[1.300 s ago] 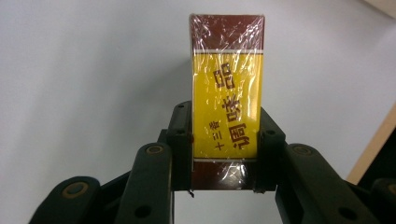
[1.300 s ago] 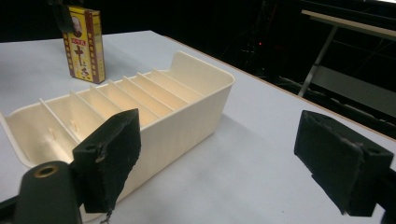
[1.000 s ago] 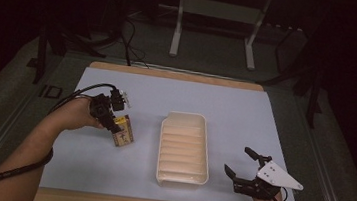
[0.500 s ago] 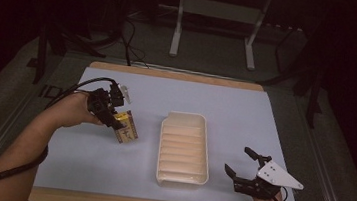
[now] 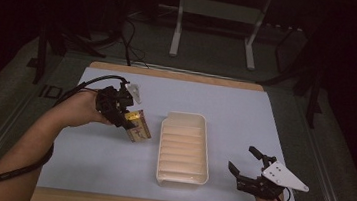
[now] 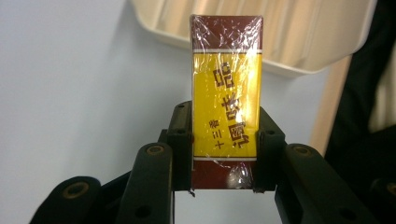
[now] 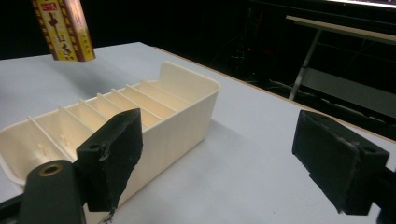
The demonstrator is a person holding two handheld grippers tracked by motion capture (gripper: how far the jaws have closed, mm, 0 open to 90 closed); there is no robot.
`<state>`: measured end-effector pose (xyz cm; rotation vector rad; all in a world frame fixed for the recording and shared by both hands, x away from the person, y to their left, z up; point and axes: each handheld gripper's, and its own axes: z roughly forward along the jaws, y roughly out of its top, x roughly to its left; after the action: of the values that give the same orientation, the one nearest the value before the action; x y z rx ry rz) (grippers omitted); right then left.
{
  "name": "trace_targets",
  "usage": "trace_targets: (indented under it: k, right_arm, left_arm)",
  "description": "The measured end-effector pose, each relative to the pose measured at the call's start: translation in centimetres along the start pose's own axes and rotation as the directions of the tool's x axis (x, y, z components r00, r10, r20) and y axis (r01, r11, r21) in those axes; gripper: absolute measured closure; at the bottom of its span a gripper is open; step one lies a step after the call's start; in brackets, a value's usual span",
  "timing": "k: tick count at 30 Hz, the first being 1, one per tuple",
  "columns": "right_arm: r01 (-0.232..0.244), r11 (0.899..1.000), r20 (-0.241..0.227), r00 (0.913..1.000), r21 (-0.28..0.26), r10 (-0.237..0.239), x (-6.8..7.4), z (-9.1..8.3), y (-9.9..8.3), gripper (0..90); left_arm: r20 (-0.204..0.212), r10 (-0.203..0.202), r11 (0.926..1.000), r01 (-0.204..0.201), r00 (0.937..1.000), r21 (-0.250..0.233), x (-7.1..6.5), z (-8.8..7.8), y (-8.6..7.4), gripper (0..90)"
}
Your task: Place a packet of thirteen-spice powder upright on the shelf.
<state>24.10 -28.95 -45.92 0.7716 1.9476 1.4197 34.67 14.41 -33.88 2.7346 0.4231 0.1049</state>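
The yellow-and-maroon box sits pinched between the 2 jaws of your left gripper, held above the blue mat just left of the cream slotted tray; it looks clear of the mat. Your right gripper rests near the tray's right corner, jaws spread, holding nothing.

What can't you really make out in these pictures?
- Small box: its sides are covered by the left gripper in the left gripper view; its top is cut off in the right gripper view.
- Box print: too small in the high view.
- White tray: near end hidden behind the right gripper.
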Motion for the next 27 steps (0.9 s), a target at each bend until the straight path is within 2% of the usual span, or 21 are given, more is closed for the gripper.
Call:
trace_targets:
  k: [1,5,6,10,11,13,14,15,17,18,19,20,24,25,26,27]
  right_arm:
    - [0.001,1.000,-0.002,1.0000,0.000,-0.001,0.0,0.0,0.0,16.2]
    - [0.011,1.000,-0.002,0.9999,0.005,-0.011,0.1,0.1,0.0,16.2]
    - [0.012,1.000,-0.002,0.9999,0.004,-0.012,0.1,0.1,0.0,16.2]
    - [0.012,1.000,-0.002,0.9999,0.007,-0.012,0.1,0.1,-0.1,16.2]
    - [0.013,1.000,-0.003,0.9999,0.009,-0.013,0.1,0.1,-0.1,16.1]
    - [0.016,1.000,-0.004,0.9999,0.008,-0.016,0.1,0.1,0.0,16.2]
    - [0.015,1.000,-0.005,0.9999,0.007,-0.015,0.1,0.1,0.0,16.1]
    - [0.015,1.000,-0.005,0.9999,0.007,-0.015,0.1,0.1,0.0,16.1]
    - [0.014,1.000,-0.004,0.9999,0.007,-0.014,0.1,0.1,0.0,16.1]
    - [0.013,1.000,-0.004,0.9999,0.008,-0.013,0.1,0.1,-0.1,16.1]
    - [0.013,1.000,-0.003,0.9999,0.008,-0.013,0.1,0.1,-0.1,16.2]
    - [0.014,1.000,-0.004,0.9999,0.008,-0.014,0.1,0.1,0.0,16.1]
    - [0.016,1.000,-0.006,0.9999,0.005,-0.016,0.2,0.1,0.0,16.1]
    - [0.016,1.000,-0.006,0.9999,0.005,-0.016,0.1,0.1,0.0,16.2]
    - [0.015,1.000,-0.007,0.9999,0.005,-0.015,0.1,0.1,0.0,16.2]
    - [0.014,1.000,-0.006,0.9999,0.005,-0.014,0.1,0.1,0.0,16.1]
  left_arm:
    - [0.013,0.002,1.0000,-0.002,0.9999,-0.005,0.0,0.0,0.2,67.8]
    - [-0.004,0.023,0.9994,-0.023,0.9997,-0.027,-0.5,-0.1,0.8,67.8]
    - [0.007,0.024,0.9991,-0.023,0.9997,-0.035,-0.5,-0.2,0.9,67.8]
    - [-0.003,0.044,0.9961,-0.044,0.9990,-0.076,-1.0,-0.4,1.5,67.8]
    - [0.007,0.039,0.9960,-0.039,0.9992,-0.080,-1.0,-0.4,1.6,67.8]
    - [-0.017,0.050,0.9945,-0.051,0.9986,-0.091,-1.4,-0.5,1.9,67.9]
    - [-0.010,0.054,0.9942,-0.055,0.9985,-0.092,-1.4,-0.5,2.1,67.9]
    - [-0.025,0.067,0.9921,-0.070,0.9974,-0.104,-1.7,-0.6,2.3,67.9]
    - [-0.011,0.078,0.9877,-0.079,0.9969,-0.136,-2.0,-0.8,2.6,67.9]
    - [-0.018,0.081,0.9855,-0.082,0.9966,-0.148,-2.1,-0.8,2.9,67.9]
    - [-0.012,0.084,0.9847,-0.085,0.9964,-0.152,-2.2,-0.8,3.1,67.8]
    - [-0.022,0.088,0.9830,-0.091,0.9958,-0.159,-2.5,-0.7,3.3,67.9]
    - [0.000,0.100,0.9772,-0.098,0.9950,-0.188,-2.8,-0.3,3.8,67.9]
    - [-0.019,0.106,0.9743,-0.108,0.9942,-0.198,-2.9,-0.2,3.8,67.9]
    - [-0.019,0.101,0.9729,-0.103,0.9947,-0.207,-2.9,-0.1,3.9,67.9]
    - [-0.001,0.102,0.9721,-0.100,0.9947,-0.212,-2.9,0.0,3.9,67.9]
